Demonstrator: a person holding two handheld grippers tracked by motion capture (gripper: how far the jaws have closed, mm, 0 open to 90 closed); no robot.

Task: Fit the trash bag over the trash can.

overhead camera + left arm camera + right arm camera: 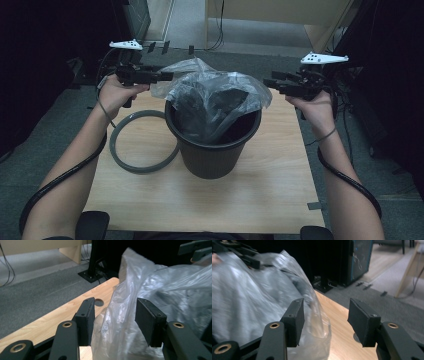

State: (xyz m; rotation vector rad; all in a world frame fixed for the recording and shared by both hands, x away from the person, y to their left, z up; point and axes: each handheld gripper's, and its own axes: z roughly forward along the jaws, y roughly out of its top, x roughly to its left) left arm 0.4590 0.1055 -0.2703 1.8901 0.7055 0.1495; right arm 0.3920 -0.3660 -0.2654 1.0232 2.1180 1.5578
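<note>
Dim, bluish light (dark, murky edges), with softly blurred gripper views.

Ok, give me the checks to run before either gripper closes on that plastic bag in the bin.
1. Left gripper open: ok, its jaws stand apart.
2. Bag film between the left jaws: ok, a fold of the plastic bag sits in the gap.
3. Right gripper open: ok, jaws apart.
4. Bag film between the right jaws: not ok, the bag edge lies by one jaw and the gap mostly shows table.
5. Bin upright on the table: ok.
6. Grey ring clear of the bin: cannot tell; it lies flat beside it, its edge possibly touching.
</note>
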